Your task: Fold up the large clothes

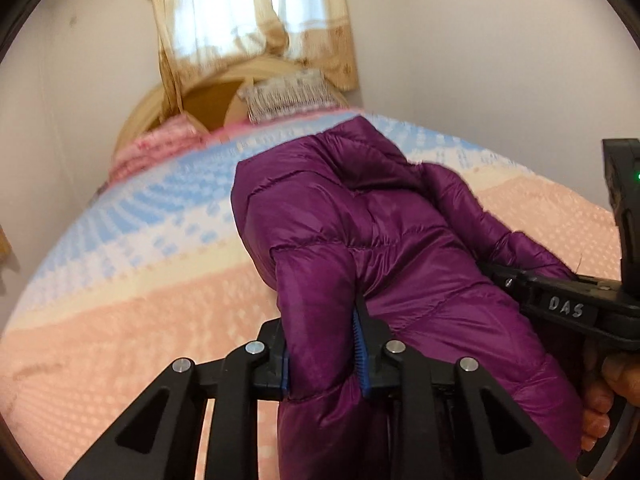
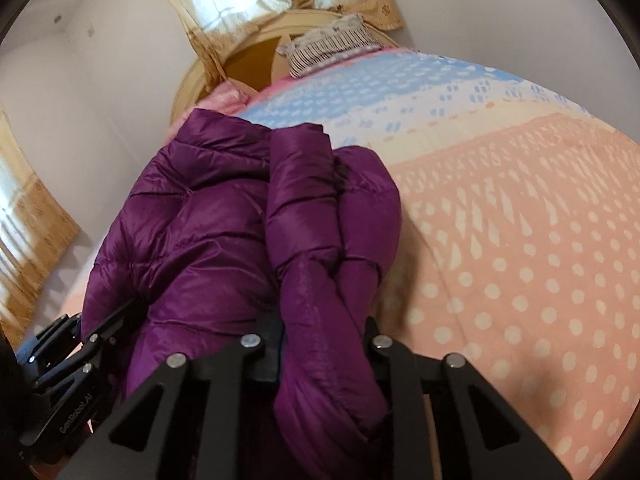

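Note:
A purple quilted puffer jacket lies lengthwise on the bed, bunched and partly folded over itself. In the left wrist view my left gripper is shut on a thick fold at the jacket's near end, with the blue pads pressing the fabric from both sides. My right gripper reaches into the jacket from the right, held by a person's hand. In the right wrist view the jacket fills the left half, and my right gripper is shut on a rolled bundle of it. My left gripper shows at the lower left, its tips hidden by fabric.
The bed carries a dotted spread, pink near me and blue towards the head. A striped pillow leans on a curved wooden headboard under a curtained window. White walls stand on both sides.

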